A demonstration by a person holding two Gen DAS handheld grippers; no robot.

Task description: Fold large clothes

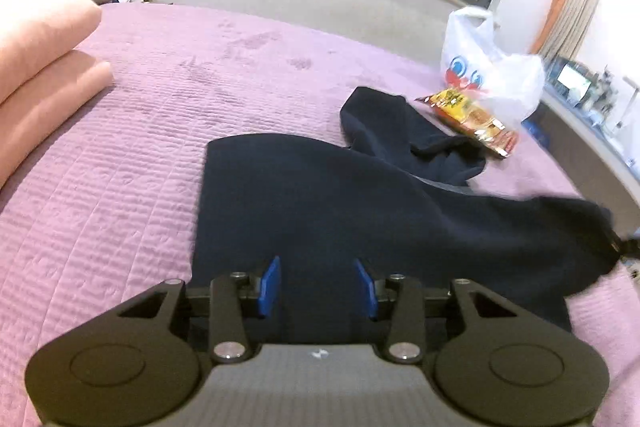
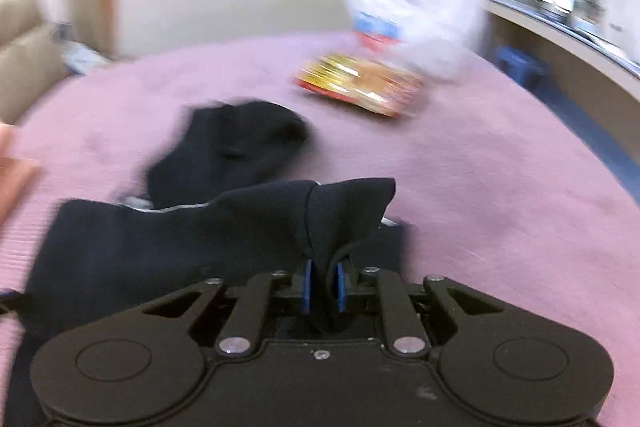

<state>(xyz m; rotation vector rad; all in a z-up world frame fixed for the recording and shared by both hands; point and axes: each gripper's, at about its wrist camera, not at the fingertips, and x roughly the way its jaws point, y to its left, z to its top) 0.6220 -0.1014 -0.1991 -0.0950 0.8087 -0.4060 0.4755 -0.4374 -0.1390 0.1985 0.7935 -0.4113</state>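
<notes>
Lying on the purple bedspread [image 1: 140, 147], the dark garment [image 1: 320, 211] is spread w/ its long axis running left-right across both grippers, hood end toward the window. Right gripper [image 2: 323, 287] is clamped on a raised fabric bunch; left gripper [image 1: 318, 287] is parted over cloth, grip can't be told.
</notes>
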